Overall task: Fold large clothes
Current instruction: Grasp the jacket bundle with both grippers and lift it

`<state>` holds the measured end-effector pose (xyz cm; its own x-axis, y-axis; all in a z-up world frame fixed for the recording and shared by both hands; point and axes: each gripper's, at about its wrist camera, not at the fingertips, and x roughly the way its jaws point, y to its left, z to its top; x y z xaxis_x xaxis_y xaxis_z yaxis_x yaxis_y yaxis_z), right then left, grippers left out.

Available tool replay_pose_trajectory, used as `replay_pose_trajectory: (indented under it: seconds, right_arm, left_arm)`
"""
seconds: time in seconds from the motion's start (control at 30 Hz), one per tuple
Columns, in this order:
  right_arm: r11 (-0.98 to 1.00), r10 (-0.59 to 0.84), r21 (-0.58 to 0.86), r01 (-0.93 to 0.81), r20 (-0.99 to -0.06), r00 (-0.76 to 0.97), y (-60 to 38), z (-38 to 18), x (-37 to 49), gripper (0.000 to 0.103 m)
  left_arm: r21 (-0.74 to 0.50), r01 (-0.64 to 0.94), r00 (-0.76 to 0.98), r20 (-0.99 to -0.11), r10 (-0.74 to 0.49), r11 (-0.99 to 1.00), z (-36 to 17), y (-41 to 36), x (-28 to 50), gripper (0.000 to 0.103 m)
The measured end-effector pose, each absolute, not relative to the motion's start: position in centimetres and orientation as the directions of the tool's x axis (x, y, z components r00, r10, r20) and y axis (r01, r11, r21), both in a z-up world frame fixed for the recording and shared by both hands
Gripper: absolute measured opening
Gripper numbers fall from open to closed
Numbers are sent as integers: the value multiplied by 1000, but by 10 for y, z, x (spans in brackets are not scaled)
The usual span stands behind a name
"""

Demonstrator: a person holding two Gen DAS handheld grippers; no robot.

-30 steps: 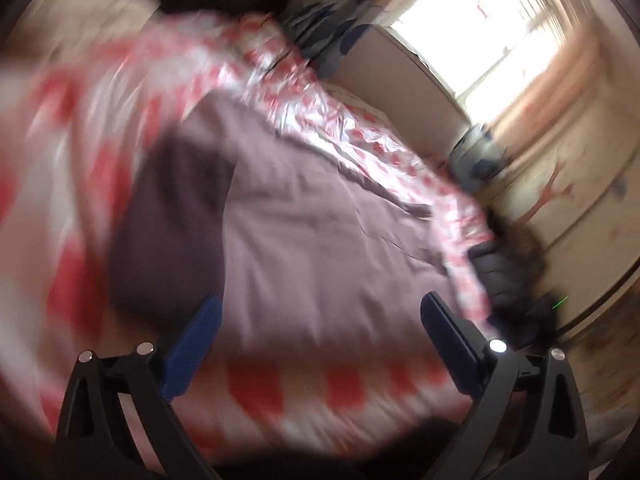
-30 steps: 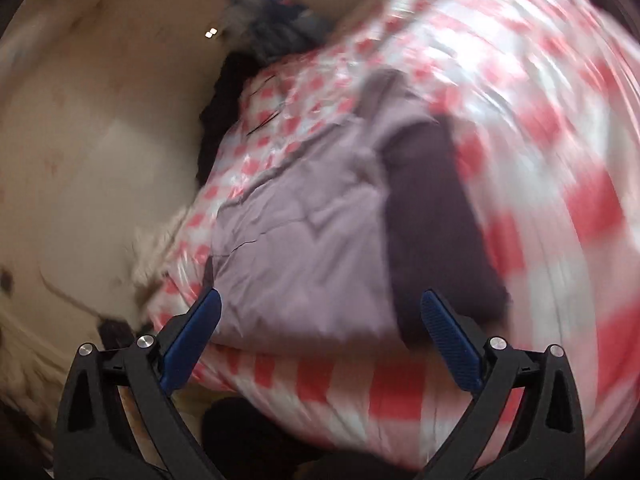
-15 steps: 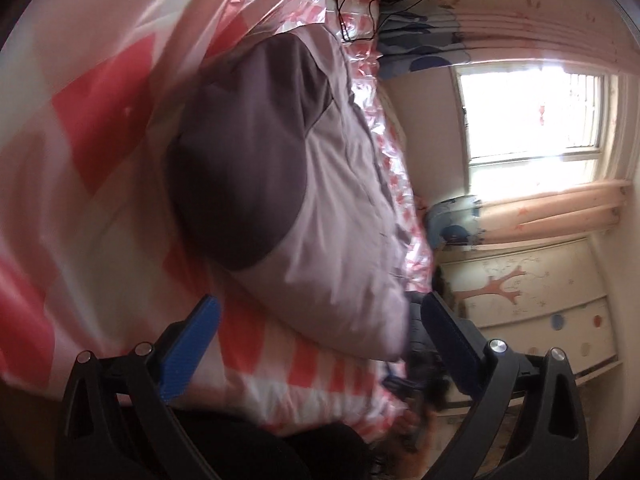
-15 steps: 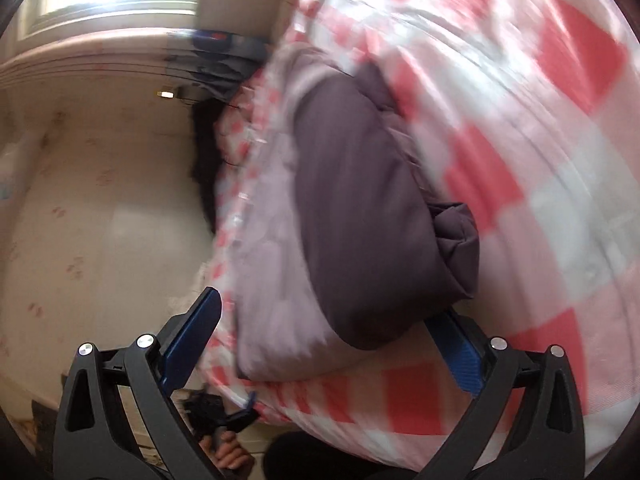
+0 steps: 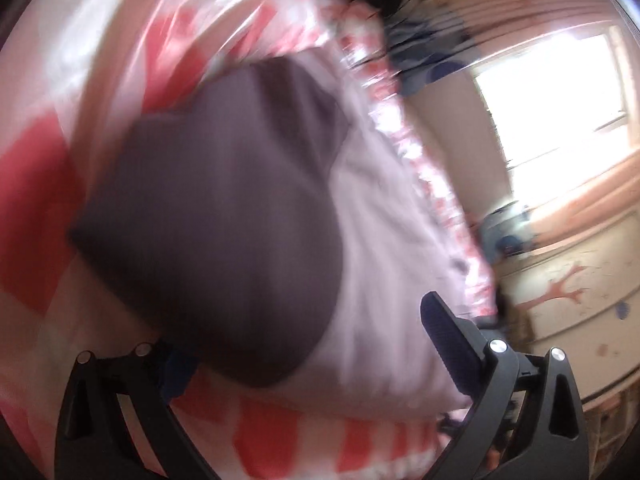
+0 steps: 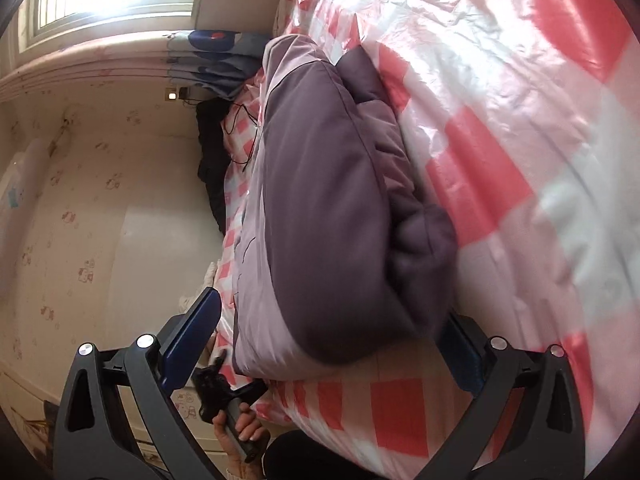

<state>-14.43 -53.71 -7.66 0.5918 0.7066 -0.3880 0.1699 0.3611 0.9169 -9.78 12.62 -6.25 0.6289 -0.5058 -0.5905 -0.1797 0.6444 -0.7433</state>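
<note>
Both grippers, left [image 5: 308,360] and right [image 6: 332,344], spread open, I see the jacket [image 6: 320,200] lying lengthwise ahead; right probably nearer.

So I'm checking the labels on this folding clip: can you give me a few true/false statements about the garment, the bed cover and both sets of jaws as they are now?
1. The garment is two-tone, dark purple-grey and pale lilac. True.
2. It lies on a plain blue sheet. False: the bed cover is a glossy red, pink and white check.
3. The right gripper has its jaws spread wide, either side of the garment's near end. True.
4. The left gripper is shut tight on a sleeve. False: its jaws stand wide apart, with the garment's near edge between them.
5. The right wrist view shows a hand holding a black gripper handle. True.
6. The room is dark. False: daylight comes through a window.
</note>
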Motion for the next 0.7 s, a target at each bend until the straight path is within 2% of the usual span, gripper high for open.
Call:
replay_pose_trajectory:
  seconds: [0.27,0.47,0.6,0.63,0.67,0.7]
  right_arm:
    - [369,698,911,182,-401,594,-536,-90,-127,97]
    - [423,666,874,241,-479,572,-529,-99,-118,96]
    - [397,659,874,281,-484,575,-531,-102,-116,95]
    - [386,645,879,281,-475,598,-533,-101,-118,75]
    - [409,631,871,273,-486,605,-532,-97,-119,66]
    - [433,619,862,265,-498,608,-530,-94,-119,63]
  left_arm:
    - [-759,-215,632,-588,-505,614,-70,131,-87,95]
    - [-715,-212,625,-623,-470,666,-71,124,-85,96]
    - [-716,-233,625,-629,-463,658,-73,126,-86,96]
    - [-719,-241,625,-629,-463,652,-73,127,-86,96]
    - [-722,-246,625,-628,-463,647,-74,128,-86,95]
    - [-724,-259,625,-630,-461,639,-74,129,-86,94]
